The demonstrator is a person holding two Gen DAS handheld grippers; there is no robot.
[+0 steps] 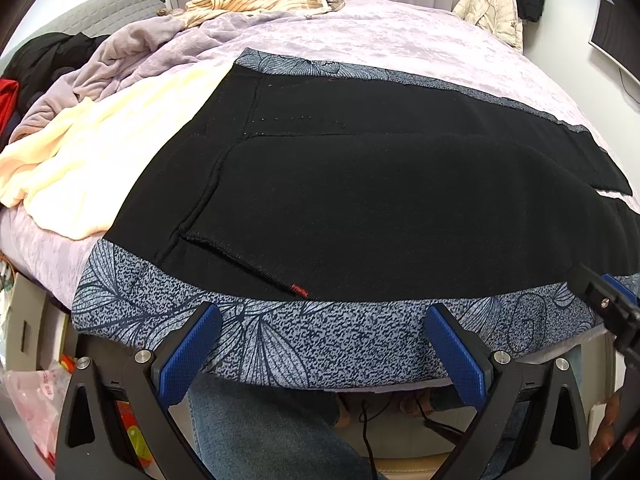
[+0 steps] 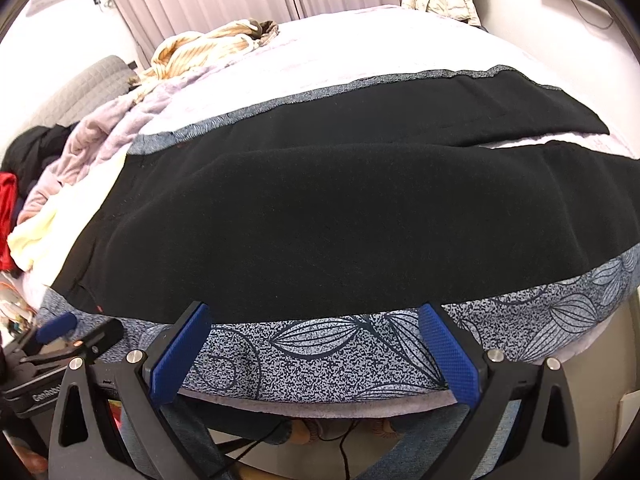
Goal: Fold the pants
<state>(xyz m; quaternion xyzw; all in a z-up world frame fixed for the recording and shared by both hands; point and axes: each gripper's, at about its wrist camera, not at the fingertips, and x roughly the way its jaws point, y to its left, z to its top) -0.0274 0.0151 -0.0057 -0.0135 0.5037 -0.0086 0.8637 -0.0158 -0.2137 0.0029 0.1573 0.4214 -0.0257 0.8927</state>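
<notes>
- Pants (image 1: 380, 200), black and inside out by the look of the exposed seams and pocket bag, lie spread flat on a blue-grey leaf-print cloth (image 1: 280, 340) that covers the near part of the bed (image 1: 400, 40).
- Their long axis runs left to right: the waist end with the pocket stitching sits at the left, and the two legs reach away to the right, parting near the far right edge.
- Left gripper (image 1: 322, 344) hangs just off the near edge of the bed, jaws spread wide and holding nothing; the pants' near hem lies just beyond its blue fingertips (image 1: 208, 316).
- Right gripper (image 2: 314, 340) is likewise released and empty, its tips at the near border of the black fabric, further toward the leg end.
- Judged from this layout, no fold is yet made; each gripper faces the near long edge, so the likely move is to pinch that edge and carry it toward the far side, leg over leg.
- Left gripper is nearer the waist, right nearer the legs.
- A cream blanket (image 1: 100, 152) lies just left of the waist.
</notes>
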